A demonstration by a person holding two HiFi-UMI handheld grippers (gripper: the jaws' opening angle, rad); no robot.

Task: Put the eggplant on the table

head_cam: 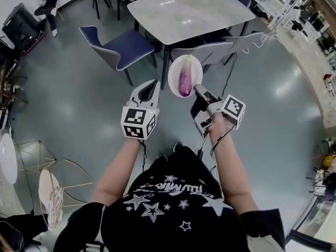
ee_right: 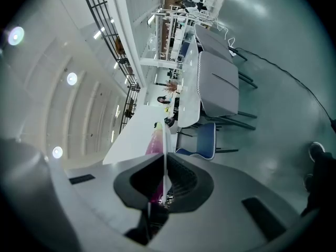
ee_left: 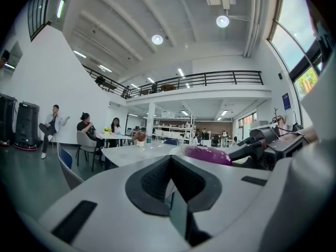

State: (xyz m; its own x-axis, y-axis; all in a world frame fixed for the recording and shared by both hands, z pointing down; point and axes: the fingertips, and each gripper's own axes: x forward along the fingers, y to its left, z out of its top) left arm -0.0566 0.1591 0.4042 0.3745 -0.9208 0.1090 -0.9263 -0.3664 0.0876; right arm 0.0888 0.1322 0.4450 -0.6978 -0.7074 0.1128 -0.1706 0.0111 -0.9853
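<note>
At centre frame the right gripper [head_cam: 197, 89] pinches the rim of a white plate [head_cam: 176, 71] carrying the eggplant [head_cam: 185, 79], while the left gripper [head_cam: 151, 84], just left, is closed and empty.

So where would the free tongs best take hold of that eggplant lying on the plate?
Probably across the purple middle of the eggplant, coming from above on the left: it lies lengthwise on the plate, its rounded sides are exposed, and the right tongs clamp the rim nearest the person.
</note>
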